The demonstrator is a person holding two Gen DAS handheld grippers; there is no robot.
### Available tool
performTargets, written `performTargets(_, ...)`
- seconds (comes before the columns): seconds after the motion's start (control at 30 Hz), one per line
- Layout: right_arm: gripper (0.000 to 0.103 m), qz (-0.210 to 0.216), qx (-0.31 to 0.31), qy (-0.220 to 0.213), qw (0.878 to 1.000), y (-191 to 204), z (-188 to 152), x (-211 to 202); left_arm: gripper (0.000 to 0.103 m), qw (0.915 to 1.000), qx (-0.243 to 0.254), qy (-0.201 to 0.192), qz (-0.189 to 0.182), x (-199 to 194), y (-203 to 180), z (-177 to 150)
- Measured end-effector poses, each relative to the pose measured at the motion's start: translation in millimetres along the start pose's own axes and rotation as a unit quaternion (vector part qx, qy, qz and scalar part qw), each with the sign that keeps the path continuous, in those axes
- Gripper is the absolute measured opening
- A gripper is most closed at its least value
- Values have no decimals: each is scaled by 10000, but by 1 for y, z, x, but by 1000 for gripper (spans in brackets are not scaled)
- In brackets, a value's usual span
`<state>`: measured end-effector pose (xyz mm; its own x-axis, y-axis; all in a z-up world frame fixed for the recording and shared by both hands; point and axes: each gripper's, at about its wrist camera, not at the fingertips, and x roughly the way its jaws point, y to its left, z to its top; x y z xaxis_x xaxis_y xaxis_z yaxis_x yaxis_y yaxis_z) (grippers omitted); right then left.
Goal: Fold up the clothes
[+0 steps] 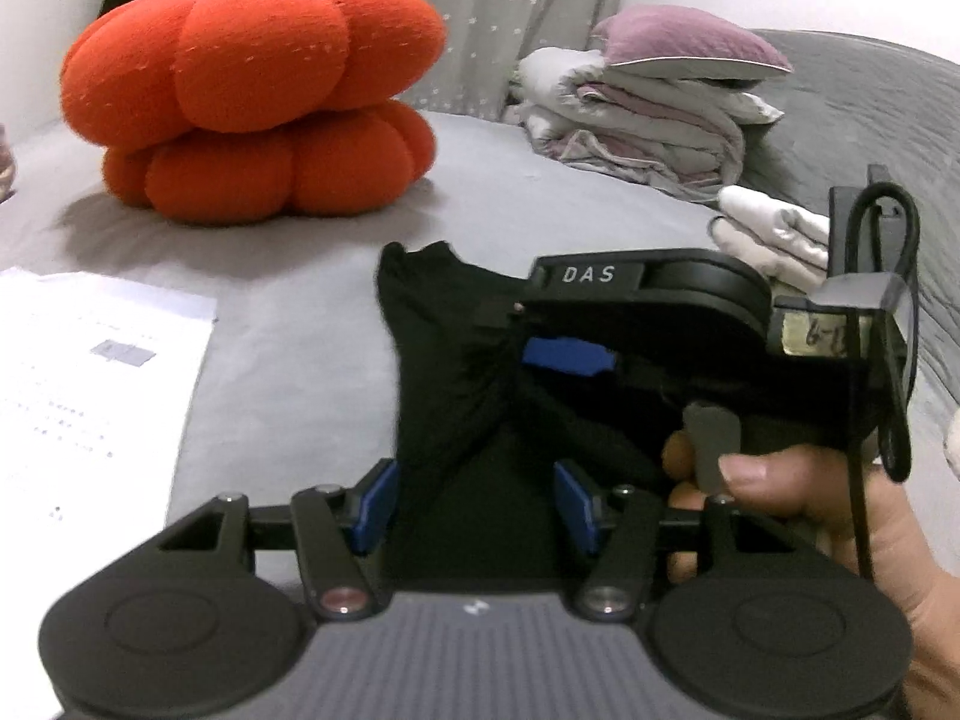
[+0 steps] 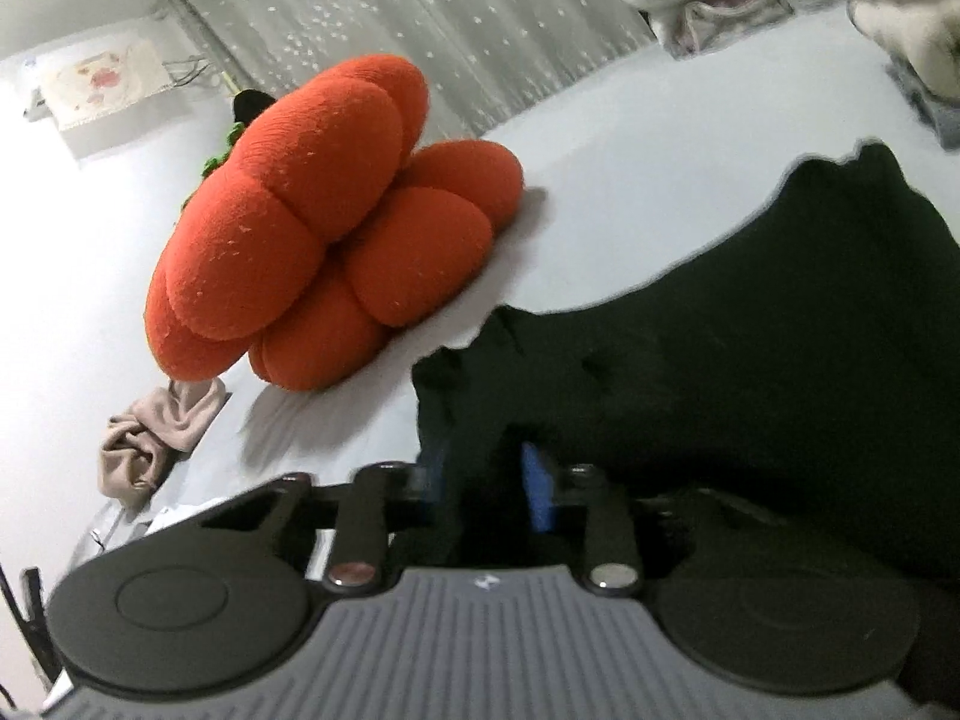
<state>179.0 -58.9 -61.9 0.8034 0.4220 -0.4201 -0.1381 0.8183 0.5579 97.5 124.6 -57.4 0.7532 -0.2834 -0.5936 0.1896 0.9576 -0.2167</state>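
A black garment (image 1: pixel 444 360) lies bunched on the grey bed sheet (image 1: pixel 288 372). My left gripper (image 1: pixel 477 507) sits over its near part with the blue pads (image 1: pixel 378 510) spread wide and cloth between them. My right gripper (image 1: pixel 567 354) comes in from the right, held by a hand (image 1: pixel 798 498), and its blue pad pinches the cloth. In the right wrist view the black garment (image 2: pixel 720 348) fills the right side, and my right gripper (image 2: pixel 486 480) has its pads close together with black cloth between them.
An orange pumpkin plush (image 1: pixel 258 96) sits at the back left of the bed. Folded white and pink bedding (image 1: pixel 648 114) is stacked at the back right. White paper (image 1: pixel 84 396) lies at the left. A beige cloth (image 2: pixel 156 438) lies beside the plush.
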Motion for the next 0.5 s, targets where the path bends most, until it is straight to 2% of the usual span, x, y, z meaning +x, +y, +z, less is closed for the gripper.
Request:
performTargets(0.07,19,10,-130,-84,9999,6,3,2,42,9997,-236,77,21,0,7,1)
performTargets(0.2,9,67,-379,-188,9991,18,16,5,29,9979,-619,183,-88,0,19,4)
performTargets(0.33,5,92,-698,-371,9968,28,30,3,10,9978,-584,219,-215,0,17,4)
performTargets(0.5,3,48,-1174,-689,9907,34,43,-8,7,9983,-363,187,-423,-3,7,4)
